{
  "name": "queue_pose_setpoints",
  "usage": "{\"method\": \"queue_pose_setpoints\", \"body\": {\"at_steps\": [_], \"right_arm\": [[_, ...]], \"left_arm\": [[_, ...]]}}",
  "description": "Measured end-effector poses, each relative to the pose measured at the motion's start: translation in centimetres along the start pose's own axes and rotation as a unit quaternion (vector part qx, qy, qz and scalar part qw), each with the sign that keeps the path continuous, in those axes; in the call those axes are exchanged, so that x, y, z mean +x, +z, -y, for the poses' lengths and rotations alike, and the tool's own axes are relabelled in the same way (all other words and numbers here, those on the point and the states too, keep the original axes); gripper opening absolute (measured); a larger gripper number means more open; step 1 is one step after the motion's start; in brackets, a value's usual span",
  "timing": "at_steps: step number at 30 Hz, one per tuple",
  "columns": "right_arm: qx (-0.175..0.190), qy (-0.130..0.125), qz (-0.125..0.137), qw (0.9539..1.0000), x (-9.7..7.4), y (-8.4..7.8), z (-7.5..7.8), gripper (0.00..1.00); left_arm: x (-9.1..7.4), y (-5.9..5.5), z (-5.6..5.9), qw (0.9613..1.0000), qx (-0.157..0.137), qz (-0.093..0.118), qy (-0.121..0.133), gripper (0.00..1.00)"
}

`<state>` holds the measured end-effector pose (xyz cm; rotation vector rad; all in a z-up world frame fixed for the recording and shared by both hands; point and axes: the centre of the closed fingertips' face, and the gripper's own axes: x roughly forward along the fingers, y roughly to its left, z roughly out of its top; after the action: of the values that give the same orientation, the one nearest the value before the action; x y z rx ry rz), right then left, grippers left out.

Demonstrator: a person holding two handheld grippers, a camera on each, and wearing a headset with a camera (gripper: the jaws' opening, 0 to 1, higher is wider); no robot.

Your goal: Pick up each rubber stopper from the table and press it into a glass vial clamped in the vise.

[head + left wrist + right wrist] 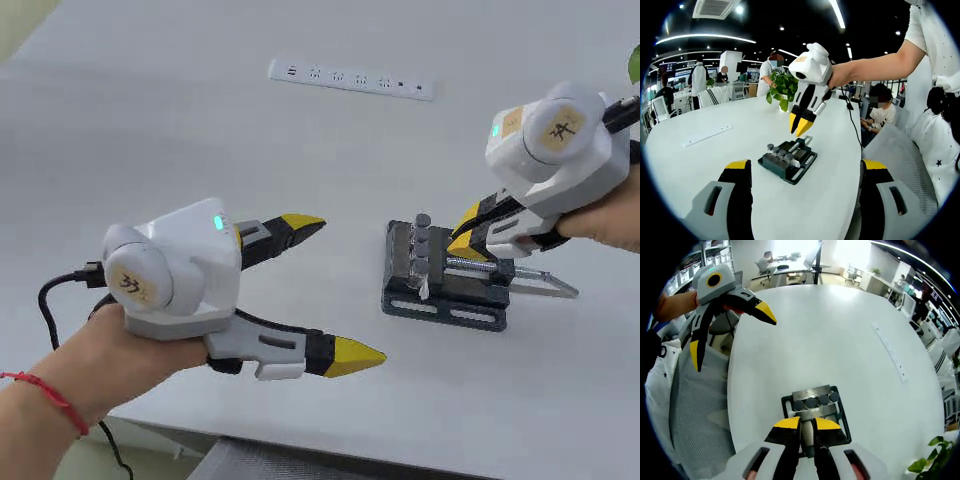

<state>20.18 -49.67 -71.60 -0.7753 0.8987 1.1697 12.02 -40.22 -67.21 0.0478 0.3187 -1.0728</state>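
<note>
A black metal vise [441, 301] on the smooth white table [180, 130] clamps grey-stoppered glass vials [422, 248]. The left gripper [340, 287] gapes wide; the right gripper [462, 240] has its pointed yellow tips pinched together.

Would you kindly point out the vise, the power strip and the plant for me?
vise [450, 290]: head view, on its dark body below the screw.
power strip [350, 79]: head view, on the middle of its white top.
plant [782, 90]: left gripper view, on its green leaves.
</note>
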Motion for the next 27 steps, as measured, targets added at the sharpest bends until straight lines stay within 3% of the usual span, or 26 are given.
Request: {"method": "queue_pose_setpoints", "body": {"at_steps": [6,14,18,20,22,23,27], "right_arm": [[0.028,-0.026,0.035,0.9987,-2.5,-1.8,0.0,0.10],[0.068,-0.054,0.073,0.9936,-5.0,-5.0,-0.5,0.19],[0.092,-0.064,0.107,0.9879,-5.5,-6.3,-1.1,0.25],[0.118,-0.064,0.124,0.9832,-5.5,-7.0,-1.5,0.27],[0.120,-0.071,0.145,0.9795,-5.6,-7.4,-1.6,0.30],[0.141,-0.072,0.157,0.9747,-5.6,-7.9,-1.7,0.31],[0.158,-0.085,0.199,0.9634,-6.0,-8.8,-1.9,0.38]], "left_arm": [[-0.2,0.1,0.0,1.0000,0.003,-0.003,0.005,0.92],[-0.3,-0.2,-0.2,0.9997,0.011,-0.018,0.010,0.97],[-0.4,-0.5,-0.3,0.9995,0.014,-0.025,0.013,0.98],[-0.4,-0.7,-0.4,0.9994,0.015,-0.029,0.015,0.99],[-0.5,-0.8,-0.4,0.9992,0.017,-0.031,0.015,0.99],[-0.6,-0.9,-0.5,0.9992,0.015,-0.032,0.017,0.99],[-0.8,-1.3,-0.6,0.9988,0.018,-0.040,0.020,0.99]]}}
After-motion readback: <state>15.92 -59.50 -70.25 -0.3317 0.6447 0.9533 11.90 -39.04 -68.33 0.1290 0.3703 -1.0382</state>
